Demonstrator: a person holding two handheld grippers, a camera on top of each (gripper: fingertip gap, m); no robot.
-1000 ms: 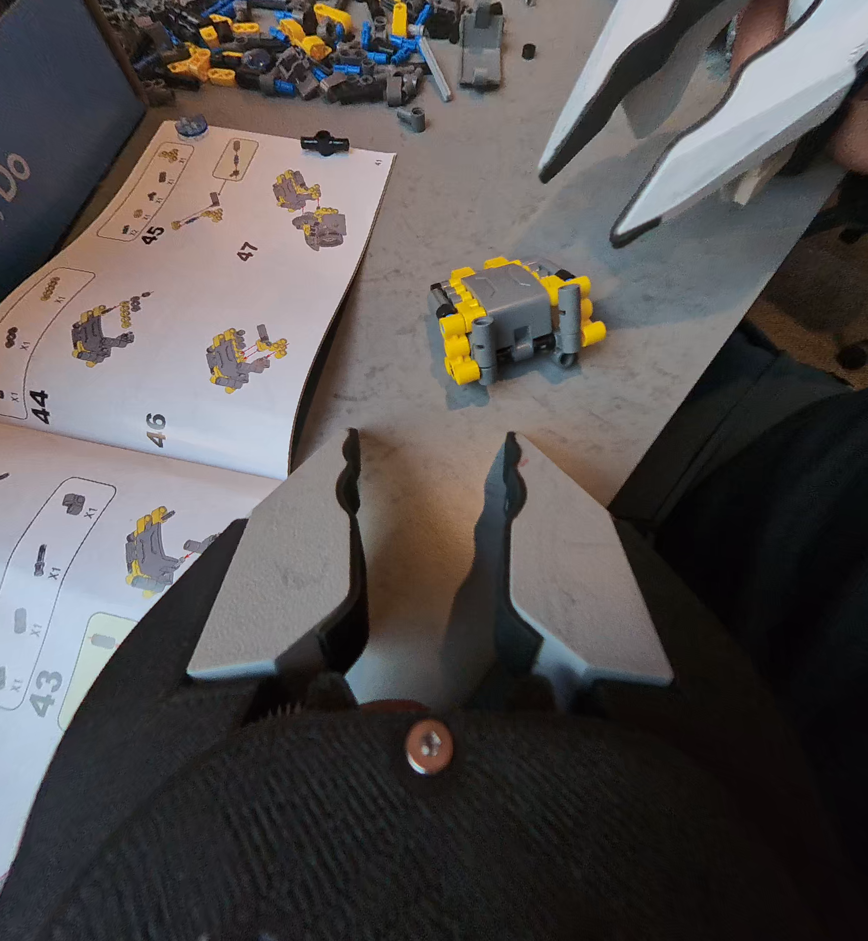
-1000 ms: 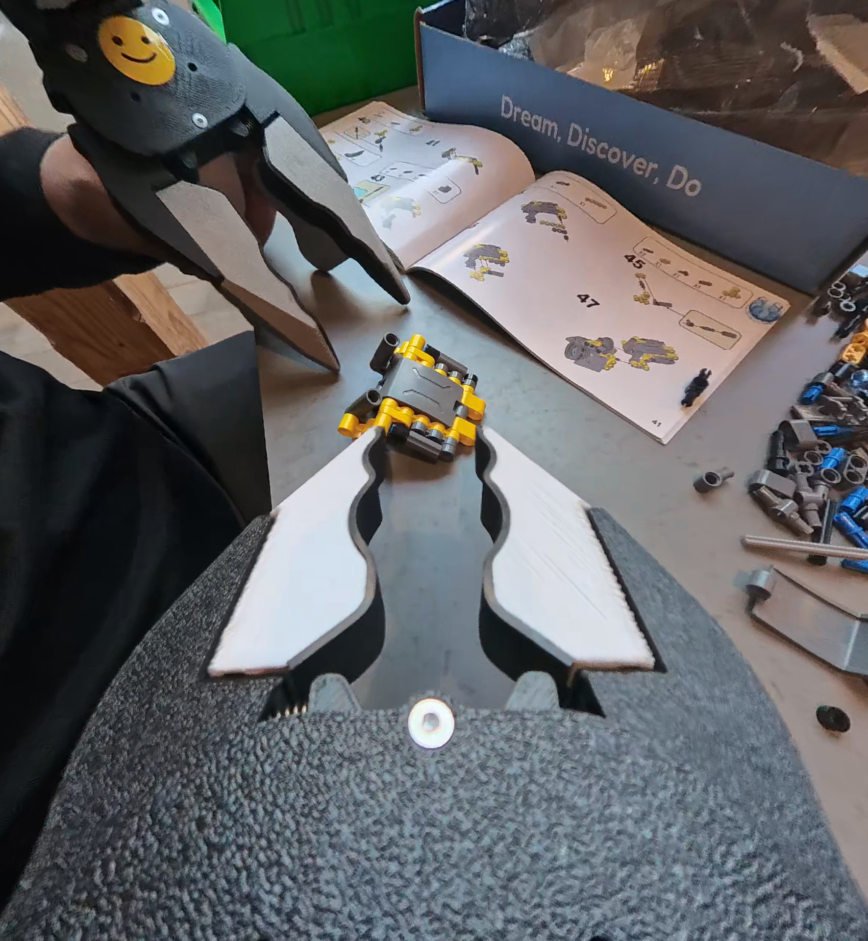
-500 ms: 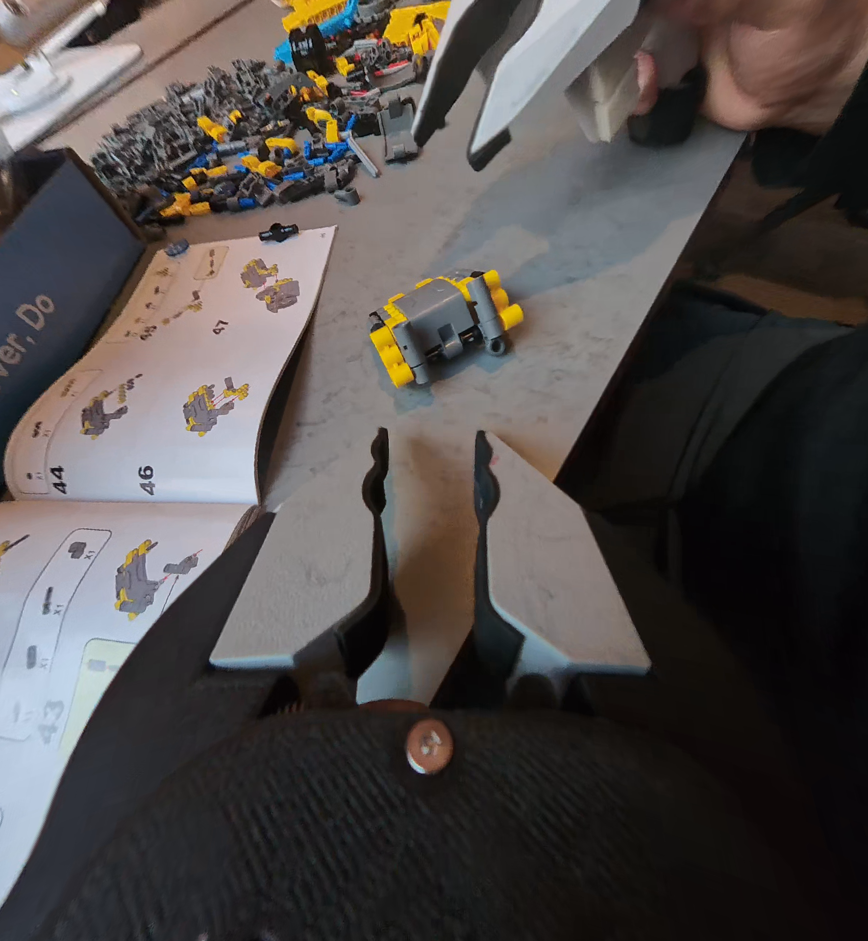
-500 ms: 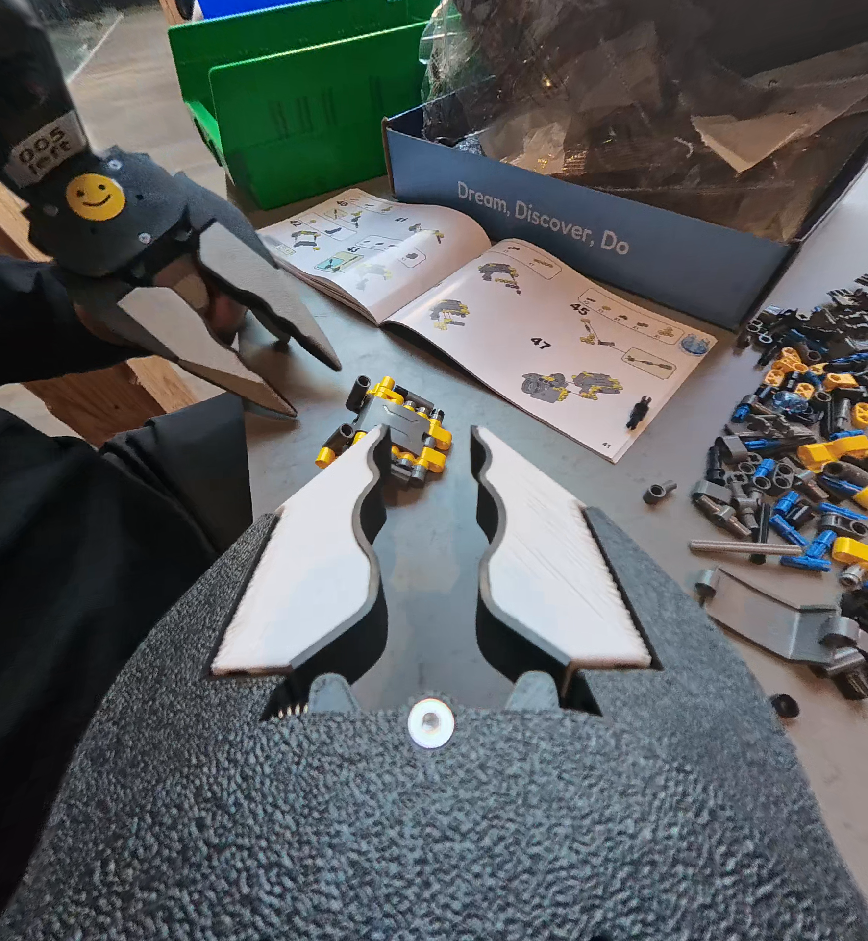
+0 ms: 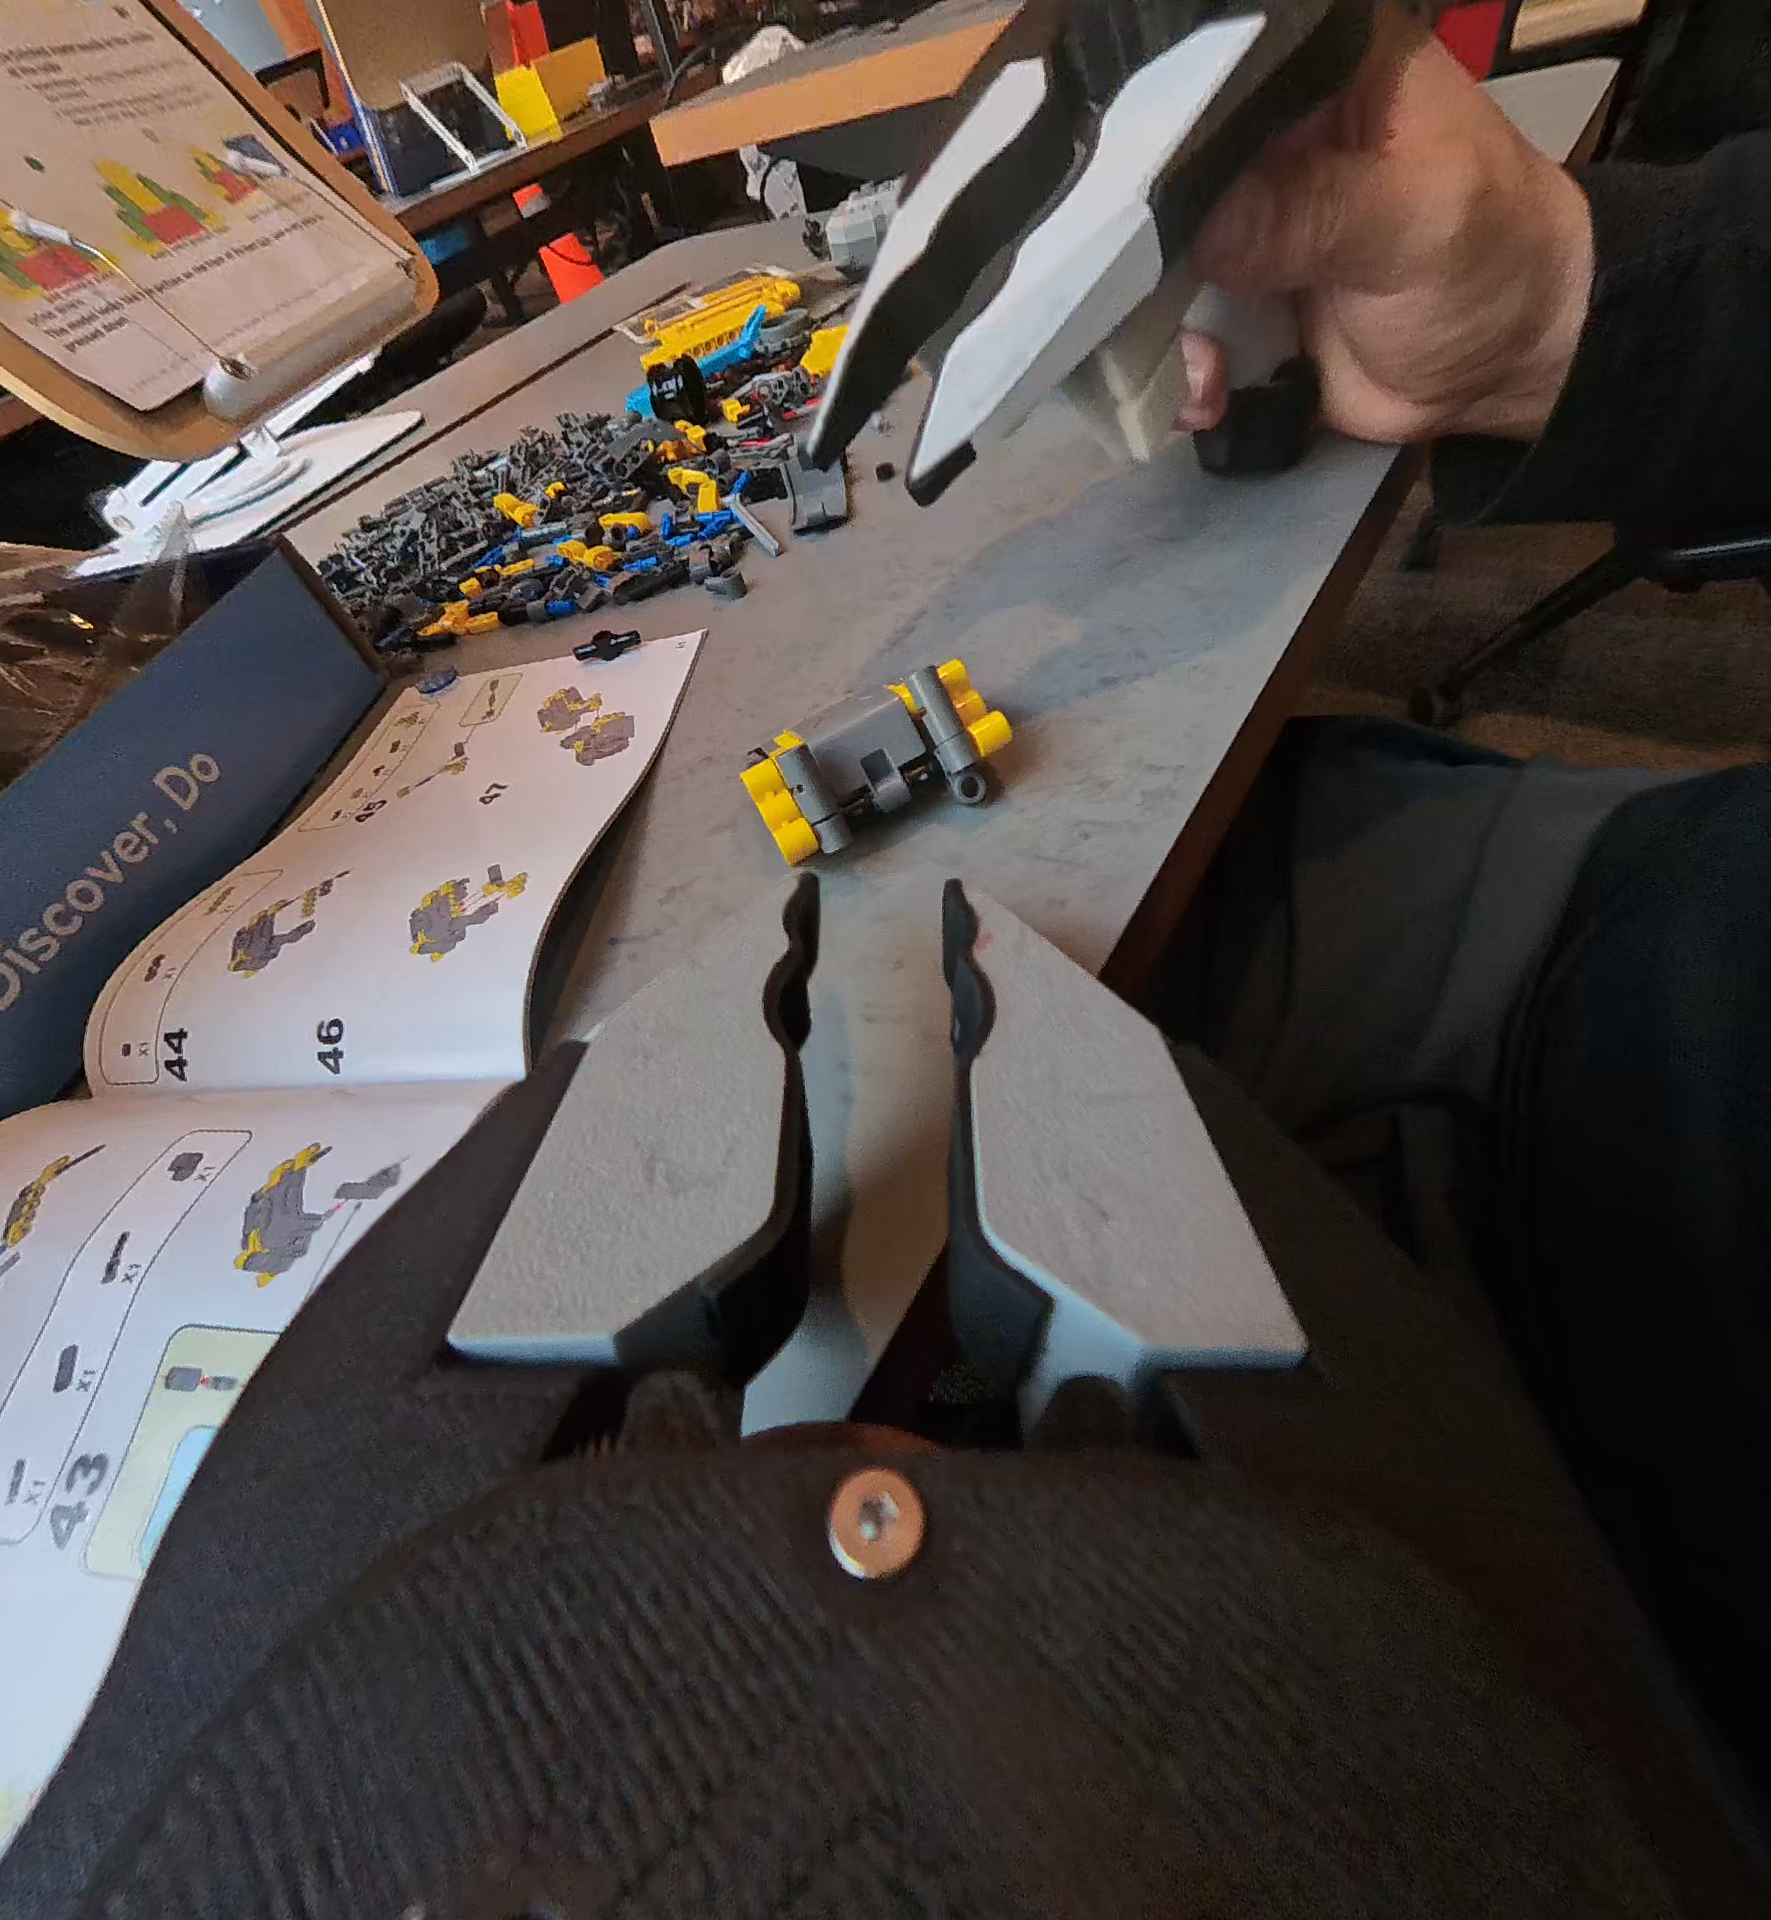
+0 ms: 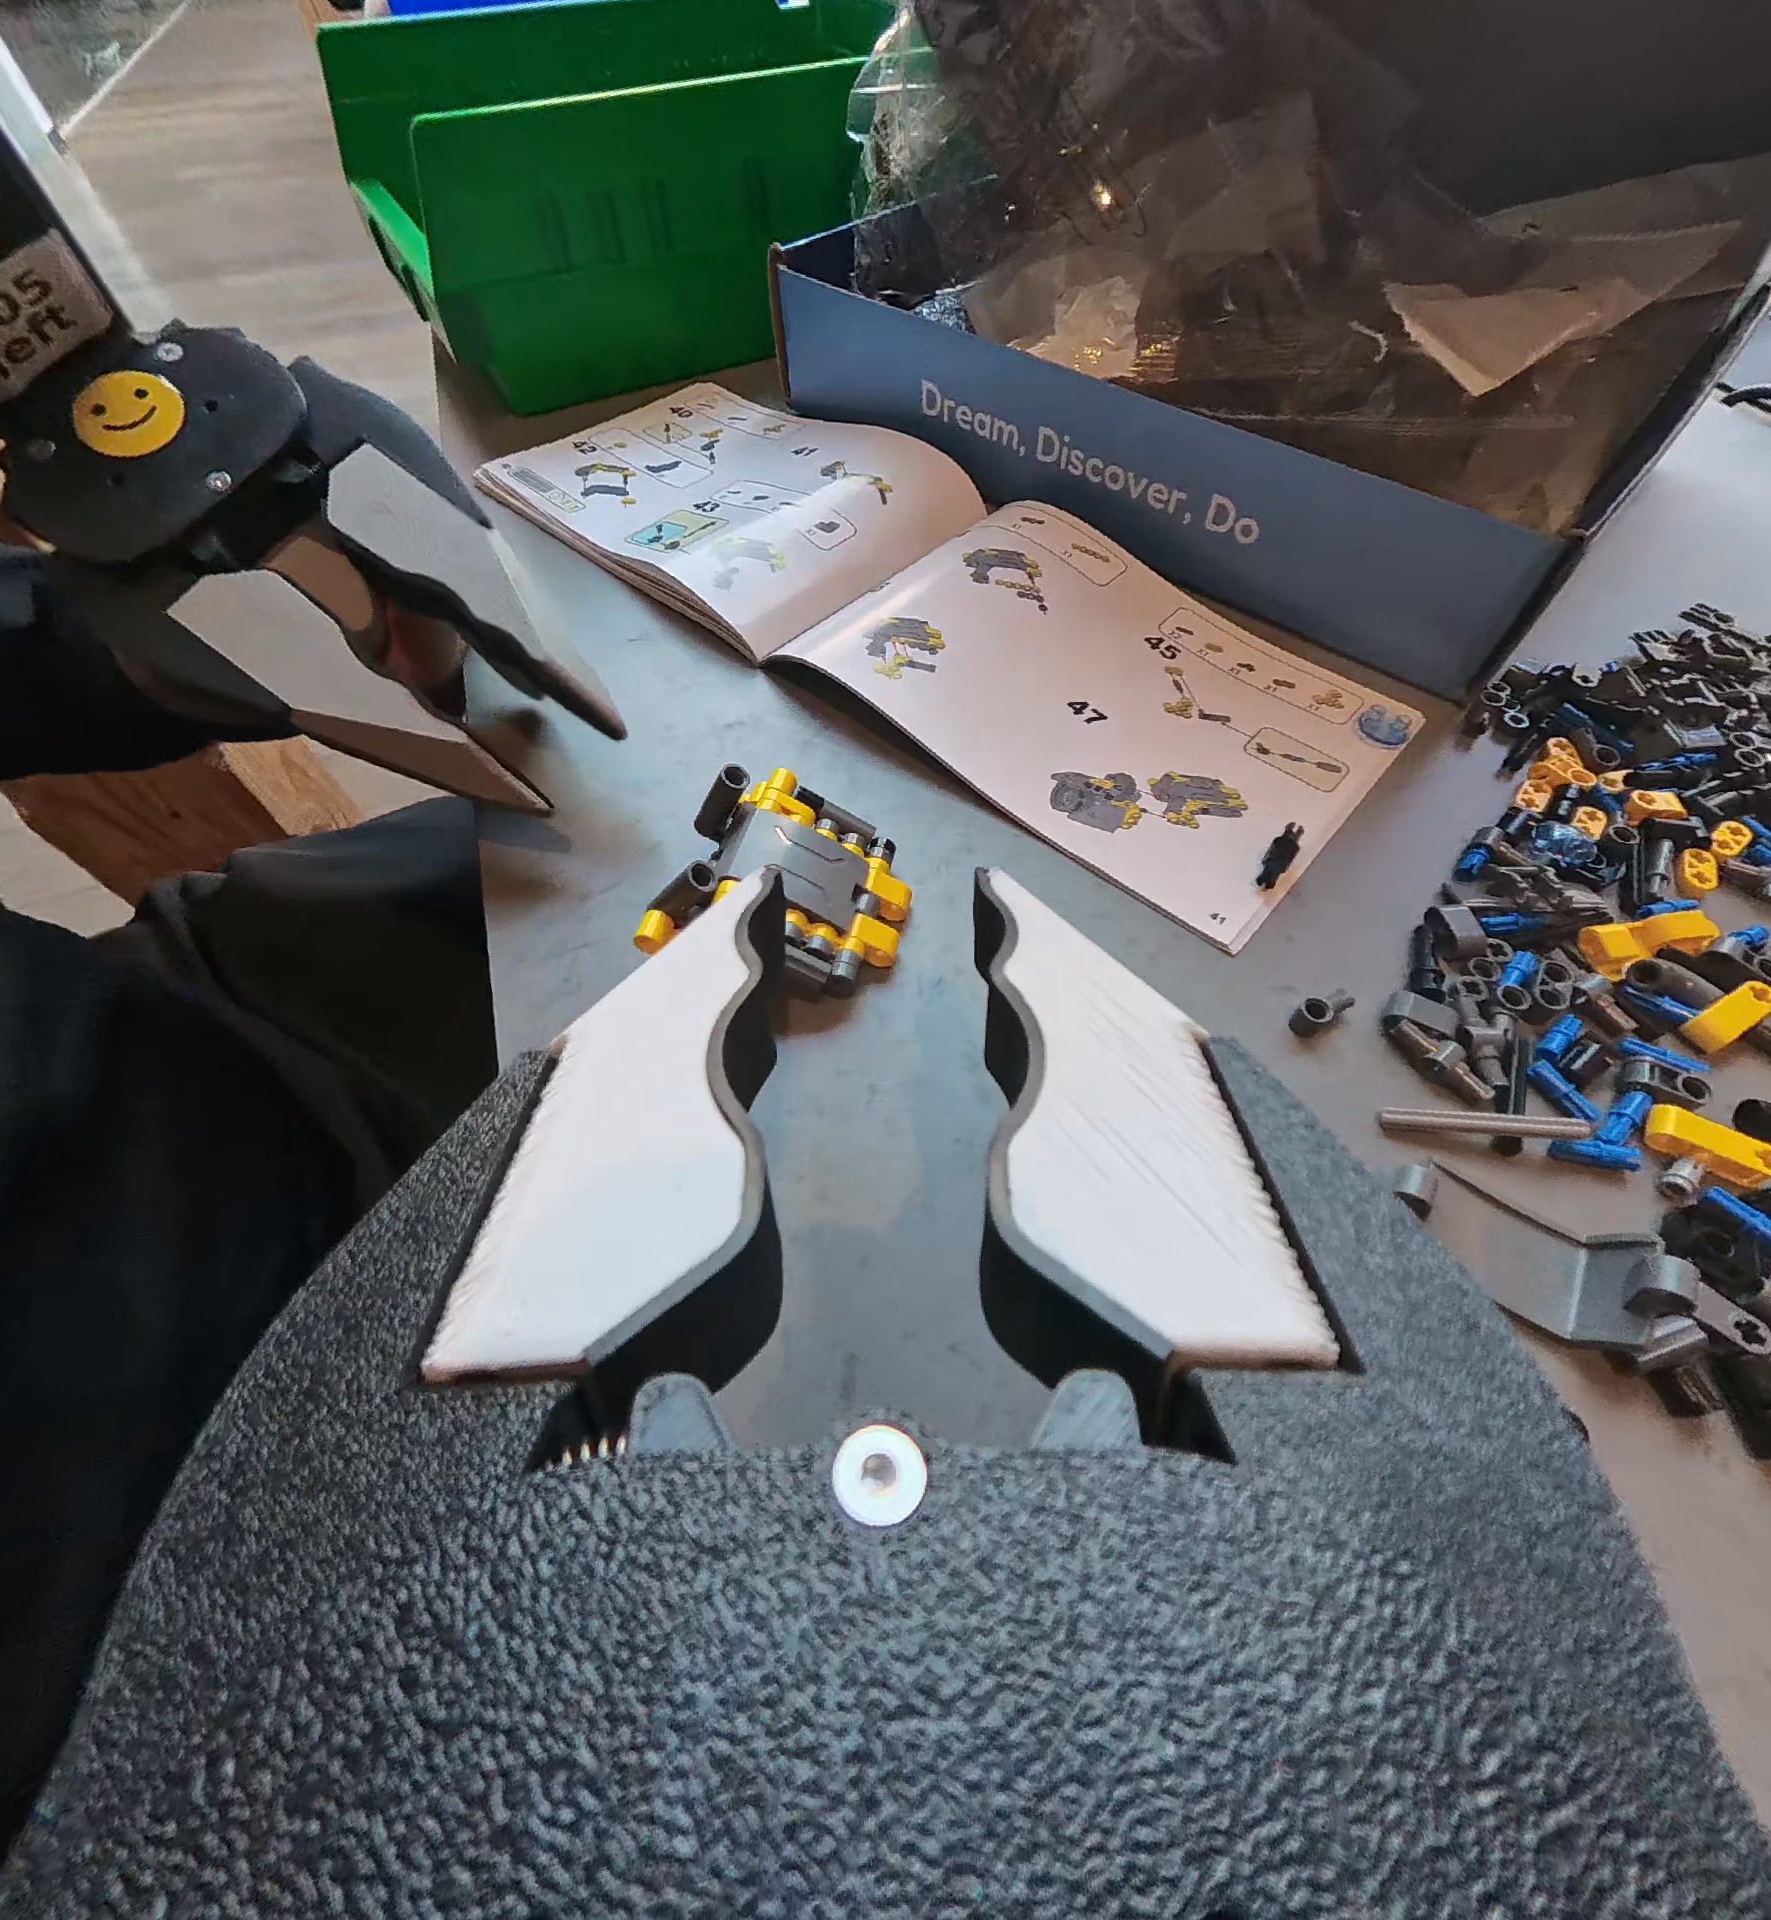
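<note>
Two grippers are over the grey table (image 5: 1120, 623), both released and empty. The left gripper (image 5: 879, 894) sits at the near edge, with the yellow-and-grey brick assembly (image 5: 865, 753) lying just ahead of its fingertips and apart from them. The right gripper (image 6: 876, 878) hangs higher, clear of the assembly. An open instruction booklet (image 6: 1016, 665) lies beyond, and loose parts (image 6: 1639, 935) are heaped toward the right end.

Right tongs (image 6: 876, 883) parted over a small brick assembly on the table (image 6: 964, 1060).

Their left fingertip overlaps the yellow-and-grey brick assembly (image 6: 793, 878); contact is unclear. The left tongs (image 6: 585, 764) hover just beside it, also apart and empty. An open instruction booklet (image 6: 964, 634) lies beyond, loose bricks (image 6: 1629, 935) to the right, a blue box (image 6: 1172, 499) behind.
</note>
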